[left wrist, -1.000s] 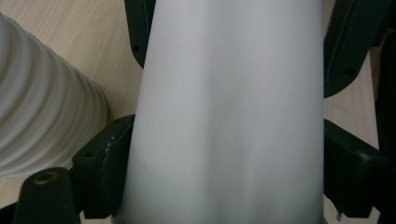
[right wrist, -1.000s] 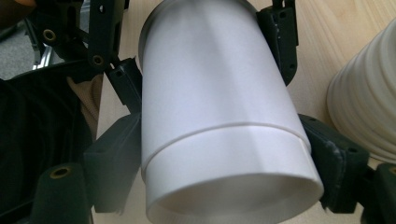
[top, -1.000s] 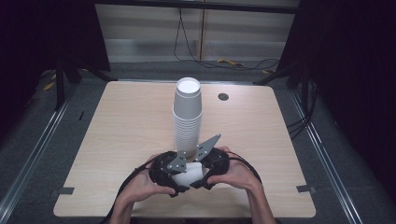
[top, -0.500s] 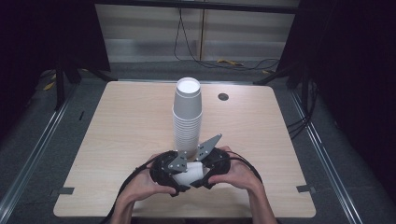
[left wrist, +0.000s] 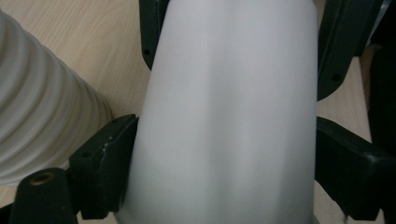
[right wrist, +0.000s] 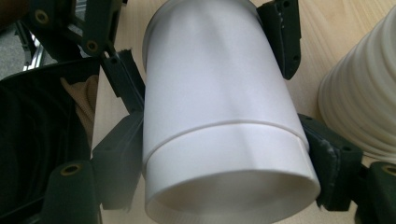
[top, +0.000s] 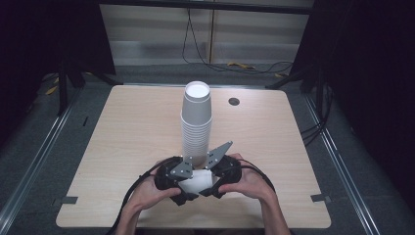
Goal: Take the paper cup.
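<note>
Very little is being altered between the earlier high views and this one: the grey three-cornered plate on the right gripper [top: 219,174] is being shown tipped slightly higher, while both hands and the tall stack of white paper cups [top: 196,122] are being kept where they were, which suggests a slow pulling-apart is being worked rather than a fresh reach. A pair of nested white paper cups [top: 195,181] is being held lying on its side, between the two grippers, just in front of the stack's foot and near the table's front edge. The left gripper [left wrist: 219,140] is being closed around the outer wall near the base end, both black jaws pressed to it; the right gripper [right wrist: 219,154] is being closed about the rim end, where a second cup's lip is being seen stepped out from the first. The pale wooden table [top: 122,147] is being left bare to both sides, so open room is being offered for drawing the hands outward; the stack, just behind, is being judged the one obstacle.
</note>
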### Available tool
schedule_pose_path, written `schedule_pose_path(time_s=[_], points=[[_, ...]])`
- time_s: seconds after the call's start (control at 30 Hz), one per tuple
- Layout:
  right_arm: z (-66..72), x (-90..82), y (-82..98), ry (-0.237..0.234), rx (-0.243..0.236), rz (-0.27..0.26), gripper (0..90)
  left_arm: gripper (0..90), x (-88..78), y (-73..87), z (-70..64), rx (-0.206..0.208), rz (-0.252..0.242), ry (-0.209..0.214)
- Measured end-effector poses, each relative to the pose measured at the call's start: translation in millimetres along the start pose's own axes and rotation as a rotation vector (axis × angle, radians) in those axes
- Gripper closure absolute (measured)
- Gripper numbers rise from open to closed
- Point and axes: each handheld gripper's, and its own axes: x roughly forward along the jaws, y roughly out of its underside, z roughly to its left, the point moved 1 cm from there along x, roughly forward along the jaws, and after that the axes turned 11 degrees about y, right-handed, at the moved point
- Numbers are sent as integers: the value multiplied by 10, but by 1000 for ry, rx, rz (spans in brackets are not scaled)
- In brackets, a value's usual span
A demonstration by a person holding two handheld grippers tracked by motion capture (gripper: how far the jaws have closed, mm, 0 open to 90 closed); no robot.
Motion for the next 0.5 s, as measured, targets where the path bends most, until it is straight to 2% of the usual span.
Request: schedule_pose_path(time_s=[0.07,0.1,0.17,0.23,0.3,0.37,0.43,0.5], points=[[-5,-6,5,7,3,5,239,140,-34,16,4,22,-16,-9],[-7,-7,8,11,2,8,239,145,-29,25,-15,-13,-72,-7],[-9,-16,13,17,6,-1,238,150,-69,35,-13,-19,-103,-9],[-12,-22,15,29,6,0,238,158,-129,39,-22,-17,-133,-29],[-24,-19,28,41,8,6,237,158,-182,45,-35,-13,-188,-30],[-29,-31,42,23,13,-19,236,158,-222,55,-46,-11,-220,-43],[-26,-34,53,40,17,-21,234,158,-262,73,-44,-25,-244,-61],[-28,-32,73,41,27,-40,233,157,-285,94,-46,-35,-294,-60]])
